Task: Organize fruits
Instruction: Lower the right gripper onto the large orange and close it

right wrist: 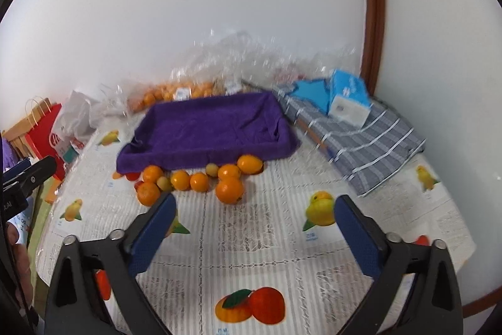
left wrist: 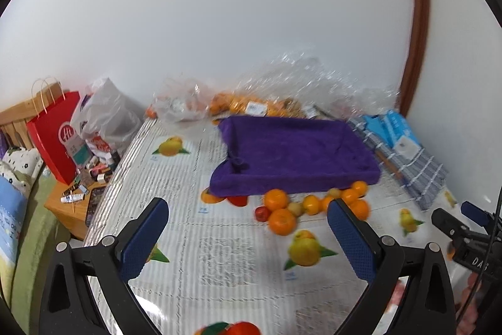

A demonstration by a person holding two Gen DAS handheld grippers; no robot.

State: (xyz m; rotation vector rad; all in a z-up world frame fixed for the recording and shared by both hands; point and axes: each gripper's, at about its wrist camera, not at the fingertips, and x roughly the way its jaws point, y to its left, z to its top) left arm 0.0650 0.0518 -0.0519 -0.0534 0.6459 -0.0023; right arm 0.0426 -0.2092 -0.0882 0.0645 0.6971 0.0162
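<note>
Left tongs (left wrist: 248, 215) wide and empty, right tongs (right wrist: 255, 209) wide and empty, oranges (right wrist: 229, 190) clustered against purple-lined tray (right wrist: 207, 127) on desk (right wrist: 251, 240)

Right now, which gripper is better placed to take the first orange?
Probably the right gripper. It is open, and the big orange lies just ahead between its fingers. From the left gripper, also open, the fruits sit farther ahead and off to its right.

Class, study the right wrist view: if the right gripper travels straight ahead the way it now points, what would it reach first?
The right gripper, open and empty, points over bare tablecloth toward the fruit cluster. It would probably meet the nearest large orange first, though depth is hard to judge in this fisheye view.
</note>
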